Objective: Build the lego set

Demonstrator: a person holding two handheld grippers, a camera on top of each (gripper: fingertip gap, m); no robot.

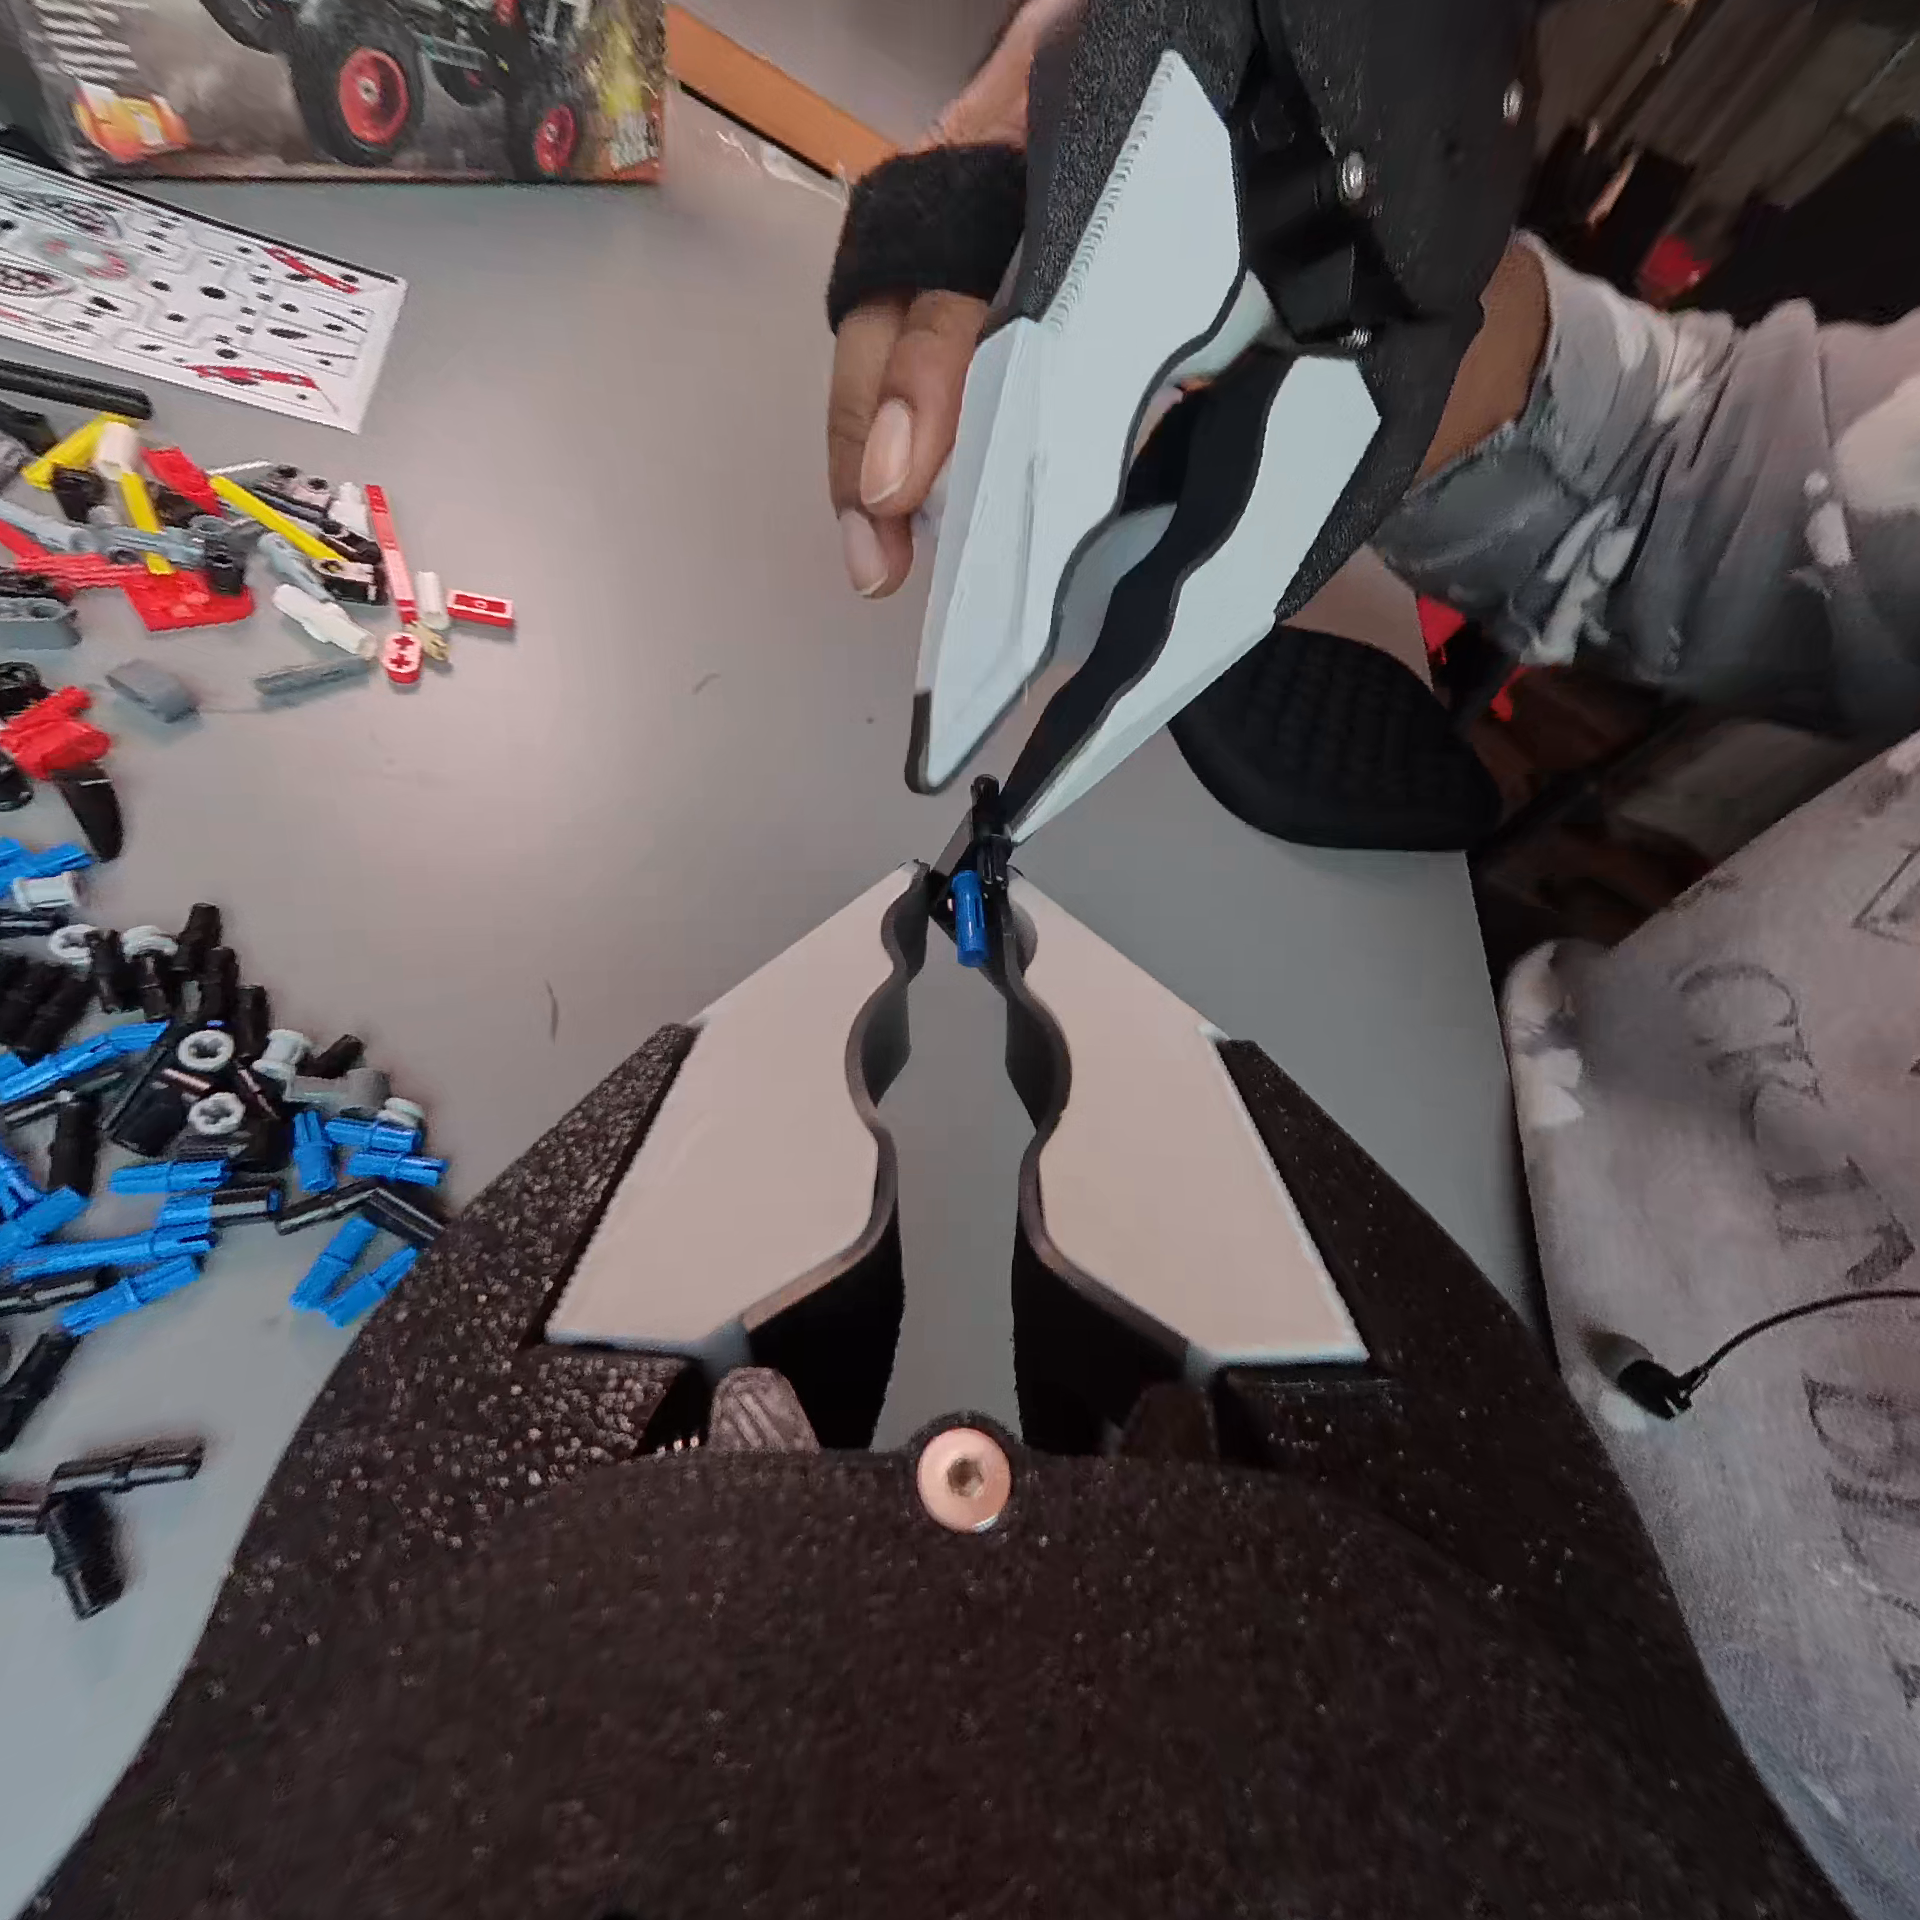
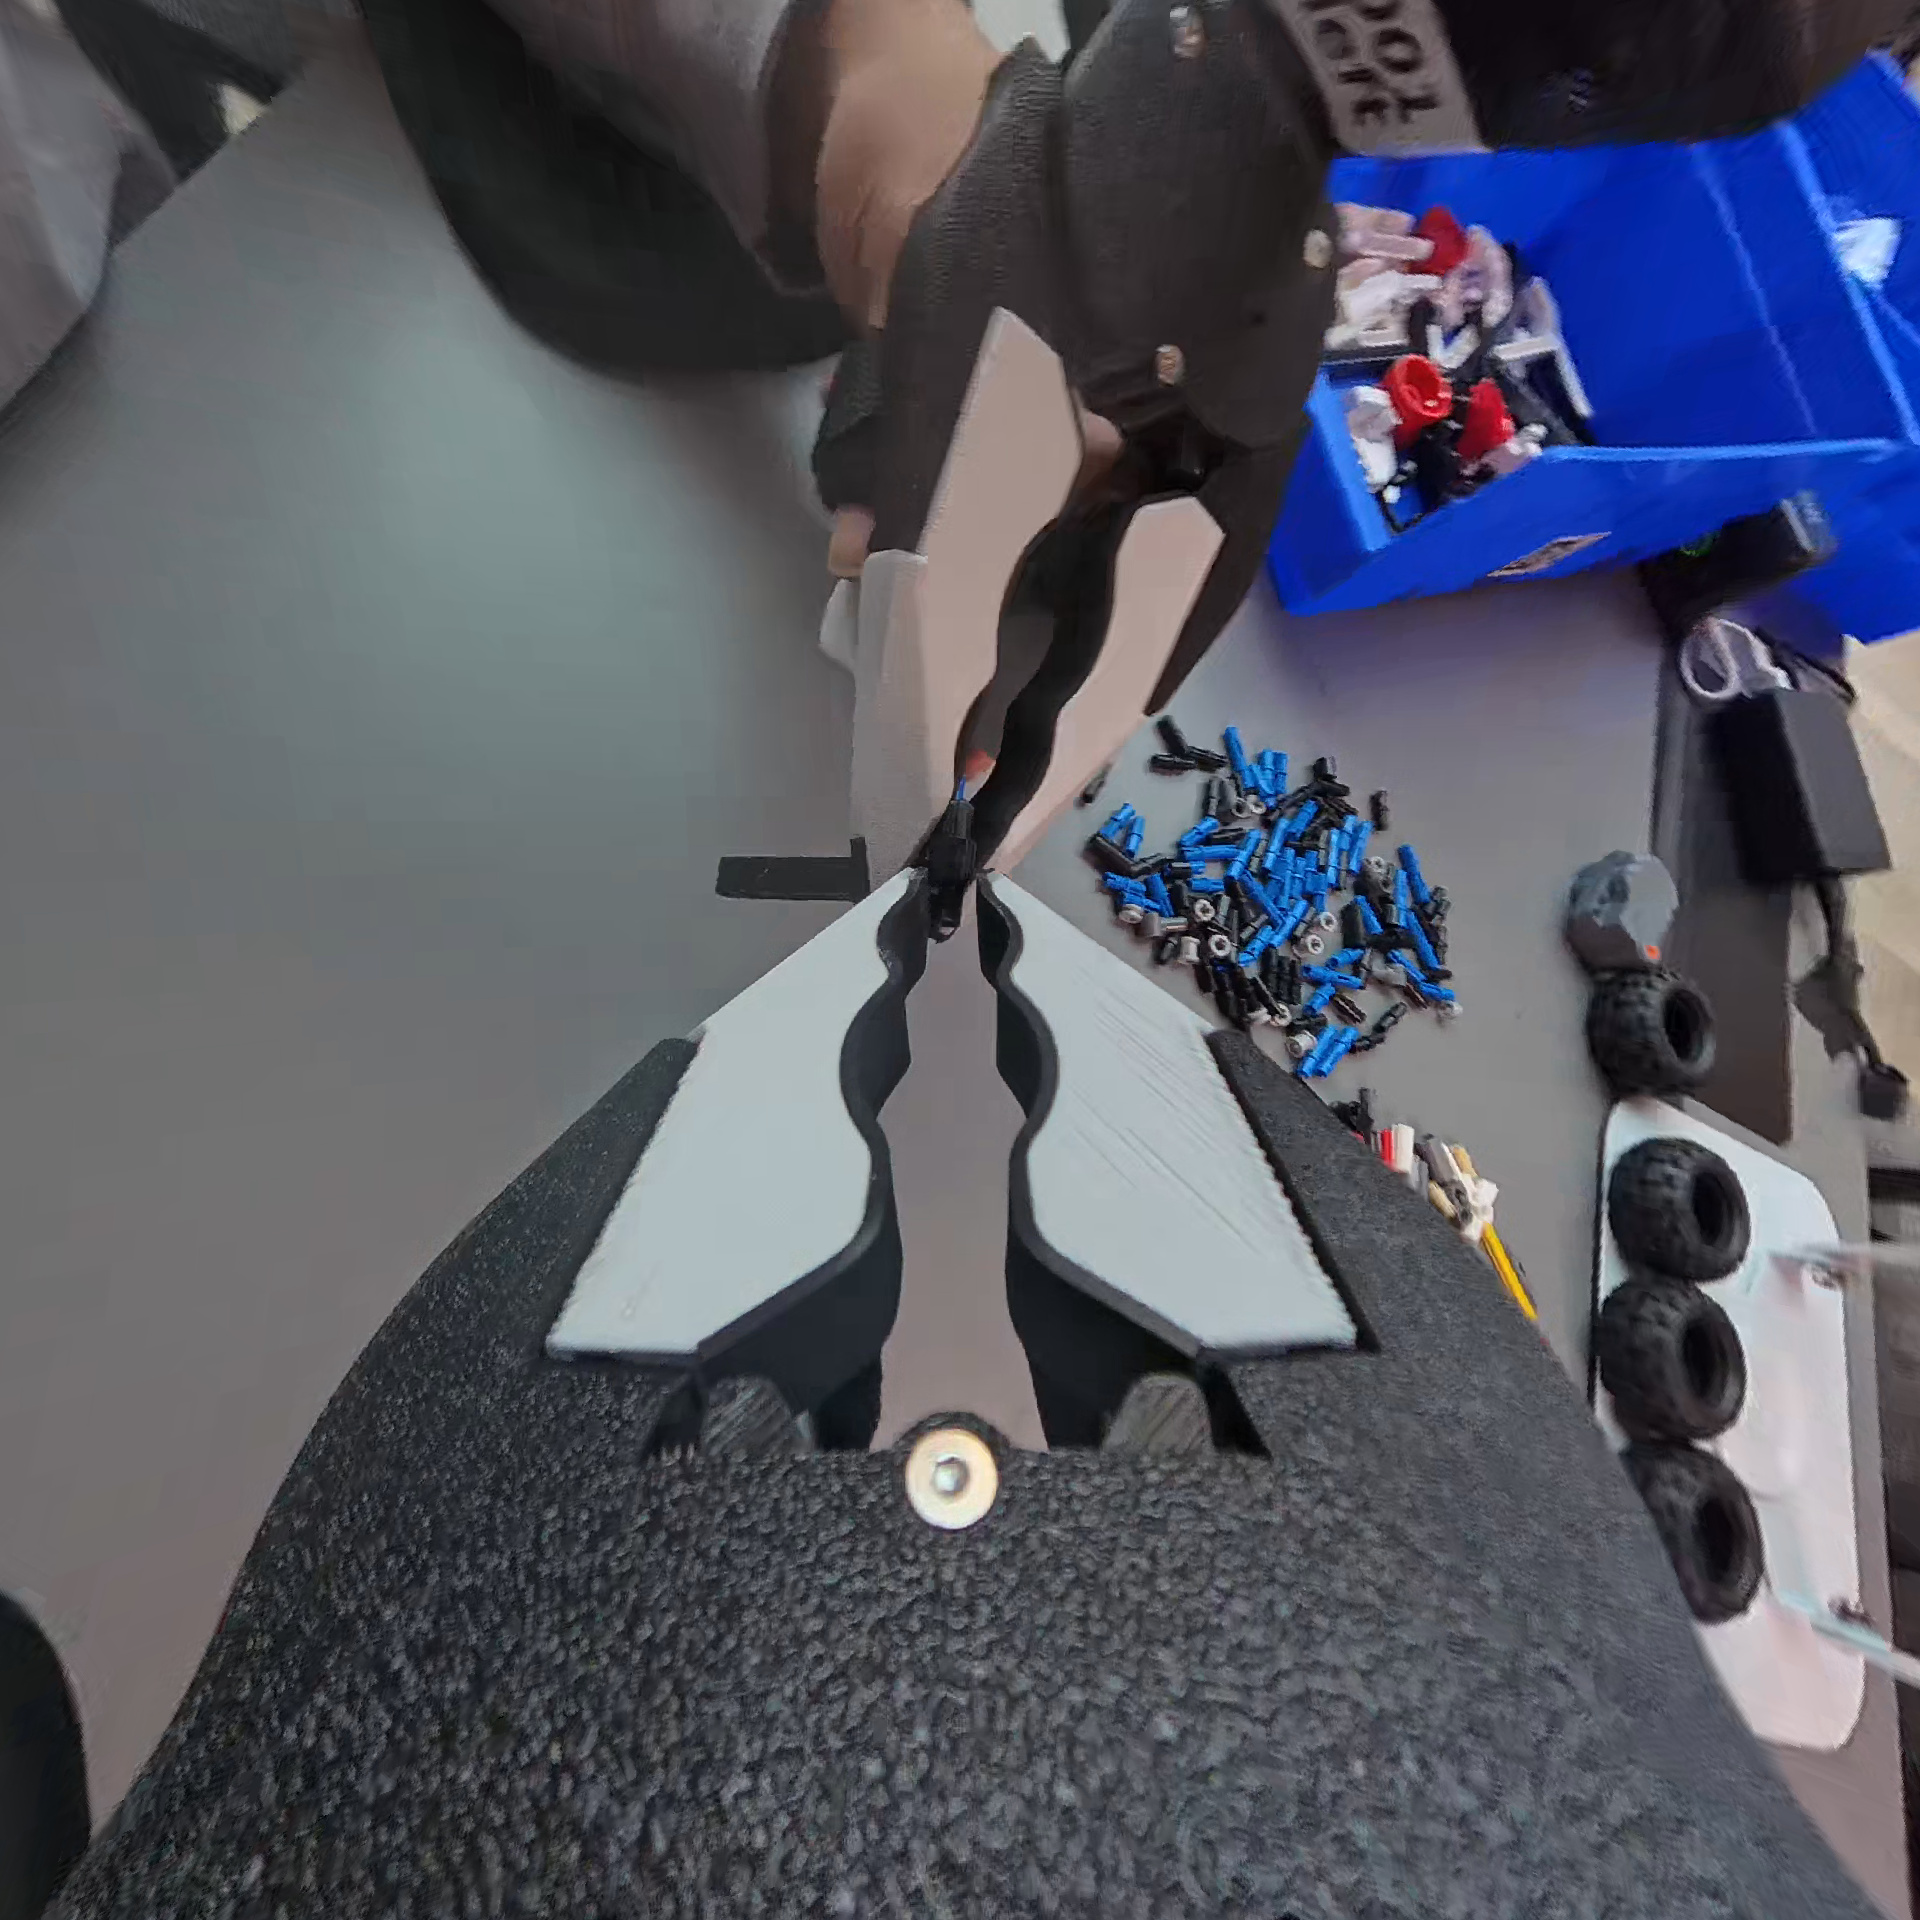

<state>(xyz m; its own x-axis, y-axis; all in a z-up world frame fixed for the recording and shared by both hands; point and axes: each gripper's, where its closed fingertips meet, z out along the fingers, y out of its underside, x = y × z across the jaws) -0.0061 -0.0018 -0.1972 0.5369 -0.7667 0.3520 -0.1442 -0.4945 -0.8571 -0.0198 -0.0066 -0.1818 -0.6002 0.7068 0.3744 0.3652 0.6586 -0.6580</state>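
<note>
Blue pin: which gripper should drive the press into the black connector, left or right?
Probably left. The left gripper pinches the blue pin, tip to tip with the right gripper, which holds the black connector above the table.

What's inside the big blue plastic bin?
The big blue plastic bin holds a jumble of red, white and black toy brick parts. Anything beneath that heap, and the bin's floor, is hidden.
</note>
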